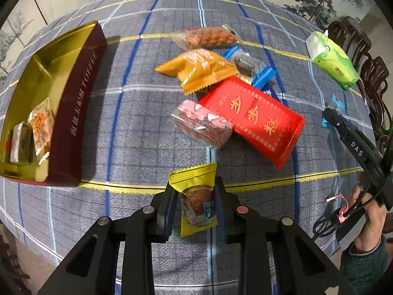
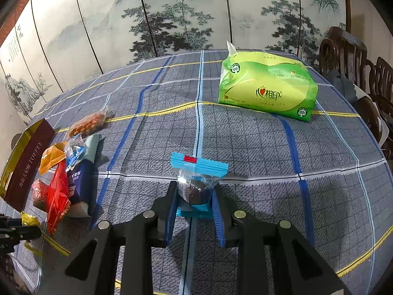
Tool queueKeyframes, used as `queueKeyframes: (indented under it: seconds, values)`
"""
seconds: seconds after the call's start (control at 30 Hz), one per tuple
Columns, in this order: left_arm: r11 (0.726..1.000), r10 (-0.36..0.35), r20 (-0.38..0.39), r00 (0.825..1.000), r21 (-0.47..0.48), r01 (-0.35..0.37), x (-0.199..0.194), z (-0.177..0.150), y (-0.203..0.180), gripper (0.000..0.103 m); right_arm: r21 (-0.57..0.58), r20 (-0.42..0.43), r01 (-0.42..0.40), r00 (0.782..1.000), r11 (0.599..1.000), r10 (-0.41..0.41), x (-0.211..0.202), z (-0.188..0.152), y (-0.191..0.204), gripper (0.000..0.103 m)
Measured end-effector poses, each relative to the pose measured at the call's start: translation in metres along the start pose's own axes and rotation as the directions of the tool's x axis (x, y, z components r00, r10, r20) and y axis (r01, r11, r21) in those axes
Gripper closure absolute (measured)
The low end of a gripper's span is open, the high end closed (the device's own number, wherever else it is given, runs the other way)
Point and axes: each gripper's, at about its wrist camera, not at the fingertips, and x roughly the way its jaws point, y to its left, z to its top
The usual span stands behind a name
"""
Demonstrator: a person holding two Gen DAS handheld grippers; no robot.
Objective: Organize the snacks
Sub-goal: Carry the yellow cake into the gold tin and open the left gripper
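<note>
2 snacks are in hand at once. The left gripper (image 1: 195, 205) has its jaws closed on a yellow packet (image 1: 197, 196), clear in the middle over a brown cake, lying on the checked tablecloth (image 1: 137, 127) near its front edge. The right gripper (image 2: 194, 202) has its jaws clamped on a blue-edged clear sweet (image 2: 197, 184), out on open cloth well apart from the rest.

The step looks like the pick-up stage: both pieces gripped, neither yet carried. The next move probably calls for lifting each clear of the cloth and bringing it over the maroon toffee box (image 1: 73, 103) at the left, then releasing inside its gold interior, where 2 wrapped pieces (image 1: 32, 135) already lie.

Still loose in a heap between gripper and box are a red pouch (image 1: 258, 120), a pink-topped pack (image 1: 203, 125), an orange packet (image 1: 199, 68) and a bag of nuts (image 1: 208, 38). A green tissue pack (image 2: 267, 87) sits apart at the far side.
</note>
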Motion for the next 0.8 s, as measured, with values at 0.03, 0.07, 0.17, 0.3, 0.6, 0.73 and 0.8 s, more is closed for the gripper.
queueKeyframes:
  seconds: [0.03,0.07,0.17,0.3,0.6,0.73,0.8]
  values:
    - [1.000,0.003,0.010,1.000,0.006,-0.003,-0.003,0.001,0.001,0.078,0.000,0.000,0.000,1.000,1.000,0.000,0.000,0.000,0.000,0.076]
    - [1.000,0.006,0.019,1.000,0.010,-0.006,-0.007,0.002,0.003,0.078,0.000,0.000,0.001,1.000,1.000,-0.001,0.000,0.000,0.000,0.076]
    - [1.000,0.009,0.045,0.999,0.016,-0.010,-0.018,0.007,0.011,0.078,-0.002,-0.001,0.002,1.000,1.000,-0.002,0.000,0.000,0.000,0.076]
    - [0.999,0.039,0.105,0.994,0.017,-0.041,-0.039,0.017,0.033,0.078,-0.003,-0.001,0.004,1.000,1.000,-0.004,0.000,-0.001,0.000,0.076]
    - [0.990,0.129,0.155,0.979,-0.076,-0.118,-0.065,0.040,0.115,0.078,-0.014,-0.002,0.018,1.000,1.000,-0.018,0.001,-0.001,0.001,0.076]
    - [0.979,0.186,0.150,0.971,-0.107,-0.171,-0.065,0.044,0.154,0.078,-0.022,-0.003,0.029,1.000,0.999,-0.029,0.001,-0.001,0.002,0.076]
    - [0.977,0.195,0.138,0.971,-0.114,-0.180,-0.062,0.044,0.166,0.078,-0.024,-0.003,0.032,0.999,0.999,-0.032,0.001,-0.001,0.003,0.076]
